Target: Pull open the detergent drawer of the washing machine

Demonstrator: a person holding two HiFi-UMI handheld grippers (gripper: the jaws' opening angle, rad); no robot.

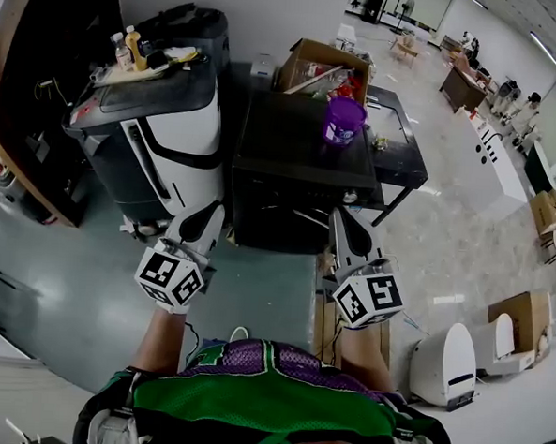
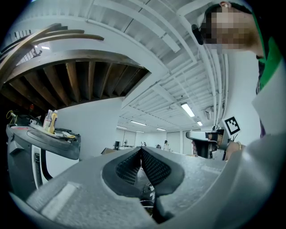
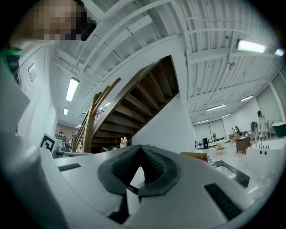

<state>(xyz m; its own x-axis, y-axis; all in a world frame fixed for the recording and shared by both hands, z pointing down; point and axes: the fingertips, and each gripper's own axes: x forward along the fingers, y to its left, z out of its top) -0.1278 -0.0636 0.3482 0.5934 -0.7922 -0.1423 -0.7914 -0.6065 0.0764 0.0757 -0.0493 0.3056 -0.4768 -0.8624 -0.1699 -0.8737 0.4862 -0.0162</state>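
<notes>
In the head view a black box-shaped machine (image 1: 301,147) stands straight ahead with a purple cup (image 1: 344,119) on its top. I cannot make out a detergent drawer on it in any view. My left gripper (image 1: 207,223) hangs just short of its front left corner, jaws shut and empty. My right gripper (image 1: 345,225) is held beside it at the front right, also shut on nothing. In the left gripper view the left gripper (image 2: 141,150) has its ribbed pads pressed together, and so does the right gripper (image 3: 141,147) in the right gripper view. Both point slightly upward.
A grey and white appliance (image 1: 162,125) stands at the left with bottles (image 1: 129,48) and clutter on its lid. An open cardboard box (image 1: 320,69) sits behind the black machine. A dark wooden staircase (image 3: 134,107) rises at the left. White units (image 1: 448,363) stand on the floor at the right.
</notes>
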